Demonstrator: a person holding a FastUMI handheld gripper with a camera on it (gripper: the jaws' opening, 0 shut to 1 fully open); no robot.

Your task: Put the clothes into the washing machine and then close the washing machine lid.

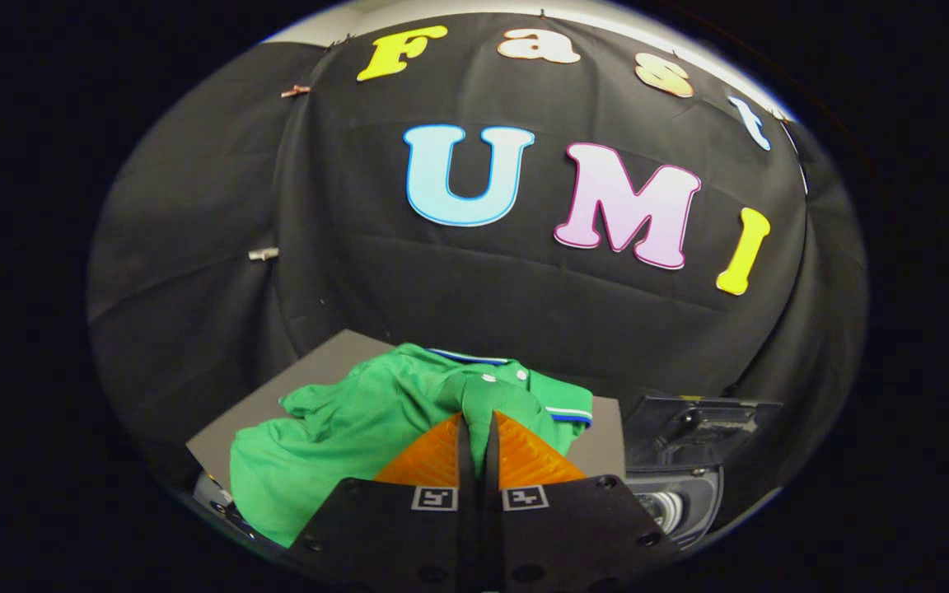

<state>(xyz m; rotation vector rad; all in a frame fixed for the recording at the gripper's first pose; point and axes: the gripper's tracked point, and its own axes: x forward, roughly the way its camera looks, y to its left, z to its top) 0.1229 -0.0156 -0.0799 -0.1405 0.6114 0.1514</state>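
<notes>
Gripper (477, 428) nearly closed, its fingers pinching a fold of the green shirt (359, 428) near the collar. Shirt lies crumpled on a grey bench (602, 449), spreading left and near from the fingers. Washing machine (676, 478) sits to the right, just beside the bench, lid (701, 420) apparently raised. Step in hand, by my reading: the pick-up, hold taken but garment not yet lifted. Next move calls for raising it clear, then carrying right over the opening.

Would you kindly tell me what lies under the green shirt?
A grey board lies under the green shirt, which the tongs pinch by a fold. The board's covered middle is hidden.
</notes>
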